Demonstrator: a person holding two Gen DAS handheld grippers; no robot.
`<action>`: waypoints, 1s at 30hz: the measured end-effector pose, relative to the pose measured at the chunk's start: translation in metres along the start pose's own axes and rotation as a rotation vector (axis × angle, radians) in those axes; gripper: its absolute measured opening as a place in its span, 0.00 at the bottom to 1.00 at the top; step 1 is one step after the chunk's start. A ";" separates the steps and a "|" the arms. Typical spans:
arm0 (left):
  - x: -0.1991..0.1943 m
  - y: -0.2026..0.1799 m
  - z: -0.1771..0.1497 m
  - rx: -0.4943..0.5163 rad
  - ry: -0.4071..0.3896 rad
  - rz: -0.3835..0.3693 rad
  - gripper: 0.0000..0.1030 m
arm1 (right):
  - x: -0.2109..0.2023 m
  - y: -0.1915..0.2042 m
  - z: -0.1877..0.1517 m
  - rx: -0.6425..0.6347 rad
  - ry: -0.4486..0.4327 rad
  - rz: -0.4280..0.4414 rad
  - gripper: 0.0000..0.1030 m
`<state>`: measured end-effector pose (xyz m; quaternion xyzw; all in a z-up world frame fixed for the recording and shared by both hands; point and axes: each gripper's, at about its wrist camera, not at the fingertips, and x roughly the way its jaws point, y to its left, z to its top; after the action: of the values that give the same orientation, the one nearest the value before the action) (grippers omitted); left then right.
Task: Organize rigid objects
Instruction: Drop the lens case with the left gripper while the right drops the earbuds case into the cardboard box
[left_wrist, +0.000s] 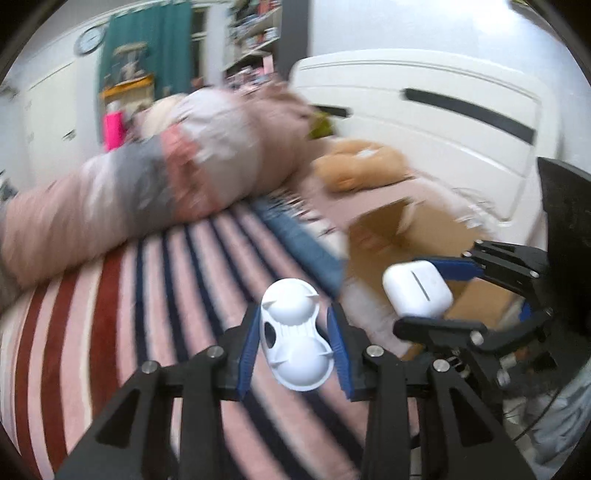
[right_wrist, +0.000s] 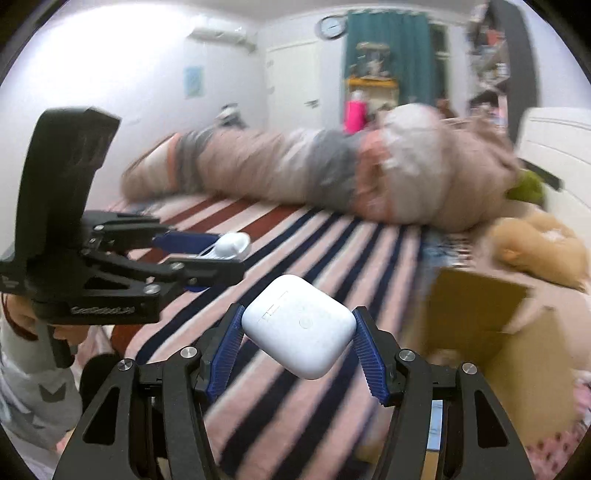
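My left gripper (left_wrist: 295, 338) is shut on a white two-lobed plastic holder (left_wrist: 295, 339) and holds it above the striped bedcover (left_wrist: 166, 288). My right gripper (right_wrist: 299, 334) is shut on a white earbud case (right_wrist: 299, 328), also held in the air. In the left wrist view the right gripper (left_wrist: 424, 295) with the earbud case (left_wrist: 417, 293) is just to the right. In the right wrist view the left gripper (right_wrist: 210, 254) with the white holder (right_wrist: 231, 245) is to the left. An open cardboard box (right_wrist: 491, 332) stands on the bed at the right; it also shows in the left wrist view (left_wrist: 413, 240).
A rolled pink and grey quilt (right_wrist: 332, 173) lies across the far side of the bed. A tan plush toy (right_wrist: 535, 243) sits by the white headboard (left_wrist: 424, 122). A blue denim item (left_wrist: 303, 243) lies beside the box. The views are motion-blurred.
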<state>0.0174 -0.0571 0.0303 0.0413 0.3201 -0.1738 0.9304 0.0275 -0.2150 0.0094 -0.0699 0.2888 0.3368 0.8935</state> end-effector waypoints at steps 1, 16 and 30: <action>0.004 -0.017 0.012 0.029 -0.007 -0.029 0.32 | -0.011 -0.013 0.000 0.020 -0.005 -0.029 0.54; 0.117 -0.112 0.077 0.207 0.167 -0.108 0.32 | 0.034 -0.155 -0.009 -0.032 0.285 -0.198 0.54; 0.150 -0.112 0.072 0.257 0.206 -0.041 0.32 | 0.057 -0.159 -0.025 -0.105 0.359 -0.209 0.58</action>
<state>0.1302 -0.2202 -0.0008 0.1710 0.3899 -0.2272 0.8758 0.1529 -0.3120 -0.0542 -0.2047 0.4165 0.2389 0.8530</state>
